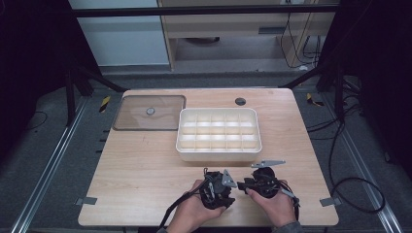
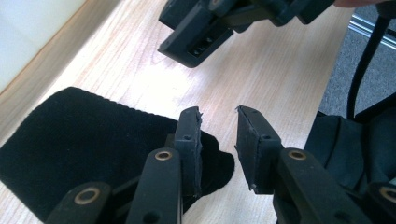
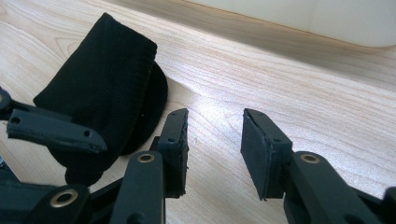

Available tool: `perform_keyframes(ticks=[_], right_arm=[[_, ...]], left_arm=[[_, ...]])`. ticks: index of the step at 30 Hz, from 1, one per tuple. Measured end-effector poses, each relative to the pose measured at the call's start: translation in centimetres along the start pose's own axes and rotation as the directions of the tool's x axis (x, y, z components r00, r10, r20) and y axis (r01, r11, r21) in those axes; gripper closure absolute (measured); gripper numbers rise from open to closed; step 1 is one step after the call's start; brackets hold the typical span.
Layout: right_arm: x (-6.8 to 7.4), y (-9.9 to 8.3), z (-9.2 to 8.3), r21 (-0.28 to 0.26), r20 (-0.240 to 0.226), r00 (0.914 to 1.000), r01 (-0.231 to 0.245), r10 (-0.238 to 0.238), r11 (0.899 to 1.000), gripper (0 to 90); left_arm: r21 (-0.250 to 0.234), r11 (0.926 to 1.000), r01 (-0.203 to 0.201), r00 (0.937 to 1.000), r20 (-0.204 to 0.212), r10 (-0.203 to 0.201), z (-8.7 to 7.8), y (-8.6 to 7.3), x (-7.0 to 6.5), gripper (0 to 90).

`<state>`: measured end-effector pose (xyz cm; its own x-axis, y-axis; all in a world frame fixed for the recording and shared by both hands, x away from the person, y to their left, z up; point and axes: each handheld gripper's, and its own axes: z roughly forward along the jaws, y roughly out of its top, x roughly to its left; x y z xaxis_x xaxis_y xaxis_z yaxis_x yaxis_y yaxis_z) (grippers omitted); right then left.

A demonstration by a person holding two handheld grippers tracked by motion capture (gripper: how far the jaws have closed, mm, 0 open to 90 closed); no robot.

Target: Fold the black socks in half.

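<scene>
A black fabric piece (image 2: 93, 140) lies flat on the wooden table (image 1: 145, 170) near its front edge. My left gripper (image 2: 218, 112) is open, its left jaw over the fabric's edge, and nothing sits between the pads. My right gripper (image 3: 215, 114) is also open over bare wood, with the black fabric (image 3: 102, 84) just to the left of its jaws. In the high view both hands hold the left gripper (image 1: 219, 187) and right gripper (image 1: 260, 182) close together in front of the tray. The right gripper (image 2: 210, 28) hangs just beyond the left one's jaws.
A white tray (image 1: 218, 154) with several empty compartments stands mid-table, just beyond the grippers. A clear brownish lid (image 1: 131, 119) with a round knob lies at the back left. A dark round hole (image 1: 240, 101) is in the tabletop behind the tray. Cables trail on the floor at right.
</scene>
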<state>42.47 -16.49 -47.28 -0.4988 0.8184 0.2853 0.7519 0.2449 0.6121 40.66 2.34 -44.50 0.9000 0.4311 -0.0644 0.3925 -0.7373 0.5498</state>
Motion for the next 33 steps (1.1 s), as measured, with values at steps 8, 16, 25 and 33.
perform_keyframes(ticks=[8,16,25,33], right_arm=[[0.1,0.1,0.2,0.002,0.0,1.0,-0.001,0.001,1.0,61.4],[0.1,0.0,0.0,-0.003,0.002,1.0,0.0,0.0,1.0,61.1],[0.4,0.3,0.0,-0.024,0.007,1.0,0.006,-0.006,1.0,58.5],[0.4,0.3,0.0,-0.026,0.018,0.9998,0.011,-0.01,1.0,53.6]], left_arm=[[0.026,0.9996,0.005,0.9998,-0.019,-0.005,1.3,-0.1,0.5,80.9],[0.017,0.9995,0.028,0.9994,-0.023,-0.027,2.1,-0.7,1.0,81.1],[-0.02,0.9981,0.058,0.998,-0.027,-0.058,0.8,-1.2,1.9,78.8],[-0.053,0.9954,0.08,0.996,-0.036,-0.082,-0.3,-1.2,2.4,74.5]])
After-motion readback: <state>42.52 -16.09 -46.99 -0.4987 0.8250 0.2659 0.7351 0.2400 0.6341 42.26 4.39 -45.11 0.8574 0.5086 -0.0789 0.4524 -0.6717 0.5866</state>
